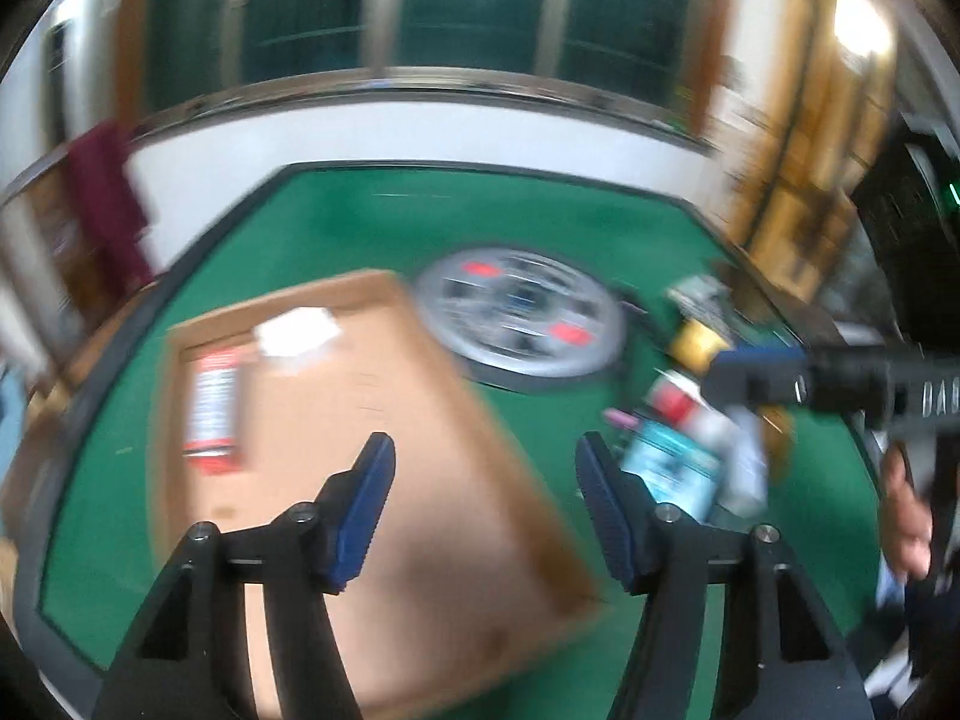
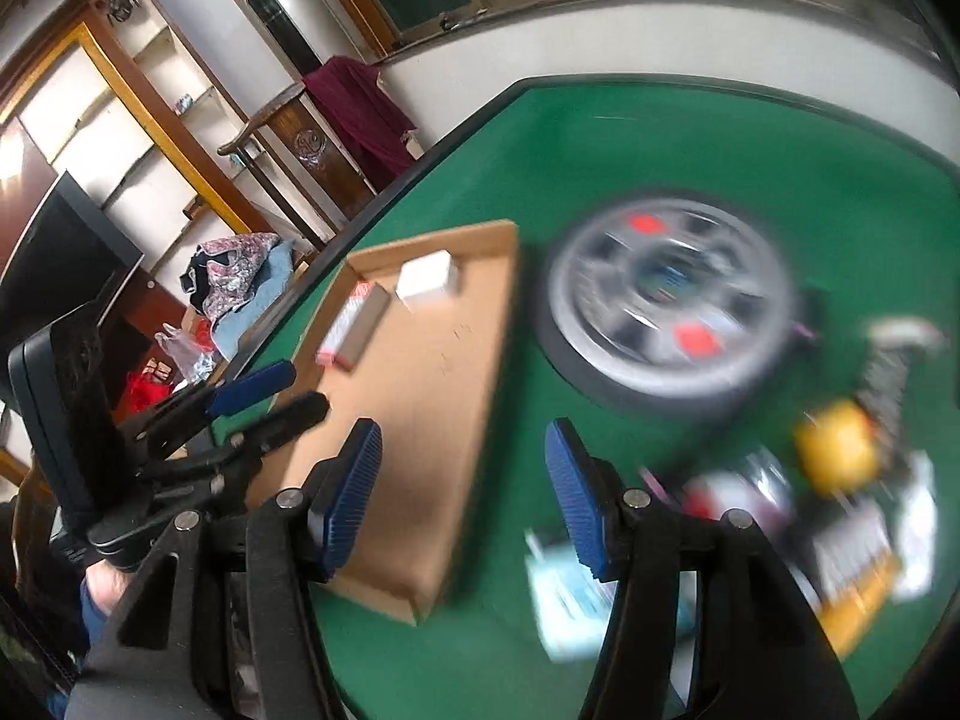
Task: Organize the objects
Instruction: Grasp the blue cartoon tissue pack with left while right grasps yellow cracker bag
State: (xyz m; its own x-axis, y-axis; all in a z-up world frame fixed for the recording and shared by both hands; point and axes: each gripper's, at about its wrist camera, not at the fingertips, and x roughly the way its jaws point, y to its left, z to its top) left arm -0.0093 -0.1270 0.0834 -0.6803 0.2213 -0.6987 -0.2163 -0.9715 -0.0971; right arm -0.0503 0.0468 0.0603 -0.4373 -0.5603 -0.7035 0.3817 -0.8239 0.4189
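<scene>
Both the left gripper and right gripper hang with jaws apart, holding nothing. Below lies a cardboard tray on the green table, holding two small boxes. Right lies blurred clutter. Beyond, windows.

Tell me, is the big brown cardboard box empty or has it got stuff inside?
Not empty. The cardboard box holds a white packet and a red-and-white packet near its far end.
</scene>
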